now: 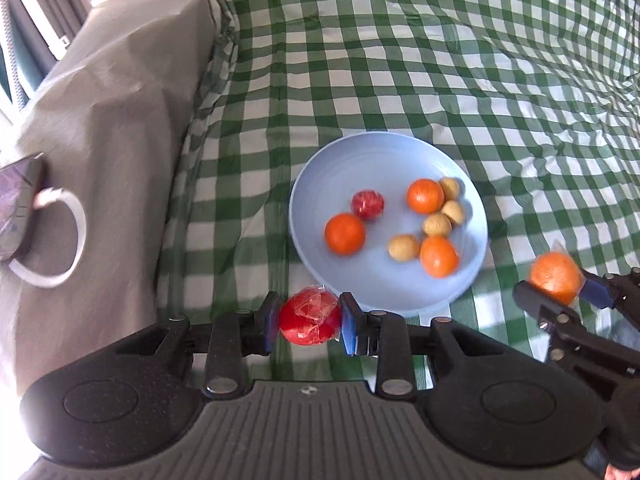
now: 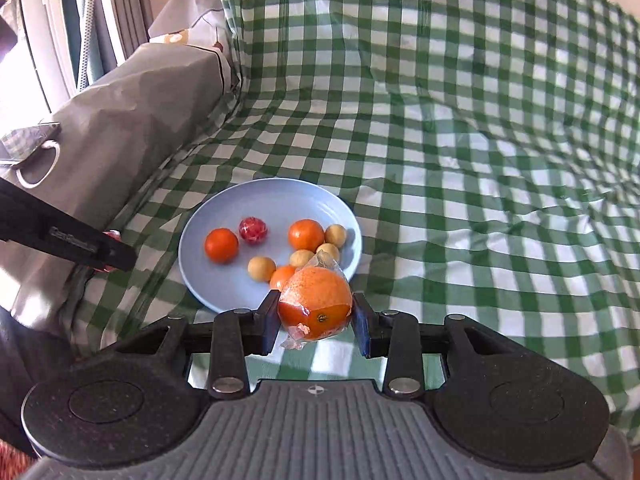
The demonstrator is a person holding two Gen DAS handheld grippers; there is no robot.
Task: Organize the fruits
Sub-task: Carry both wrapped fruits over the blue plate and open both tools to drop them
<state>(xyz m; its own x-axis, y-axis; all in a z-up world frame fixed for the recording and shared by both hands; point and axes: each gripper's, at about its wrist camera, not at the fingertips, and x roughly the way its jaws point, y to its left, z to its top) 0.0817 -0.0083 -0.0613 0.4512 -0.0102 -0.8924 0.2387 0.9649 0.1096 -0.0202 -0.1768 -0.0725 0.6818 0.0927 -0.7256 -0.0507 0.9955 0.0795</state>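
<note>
The wrapped red fruit [image 1: 309, 317] sits clamped in the left gripper [image 1: 308, 322] at the blue plate's [image 1: 328, 176] near rim; the right gripper [image 2: 316, 316] grips a wrapped orange [image 2: 316, 302] beside that plate; a checked cloth [image 1: 440, 60] lies beneath.

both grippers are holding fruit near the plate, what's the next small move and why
Probably ease the right hand-held gripper forward over the blue plate and release there. Its wrapped orange sits at the plate's near rim, where three oranges already lie. The left hand-held gripper holds a wrapped red fruit just outside the rim and could follow.
</note>
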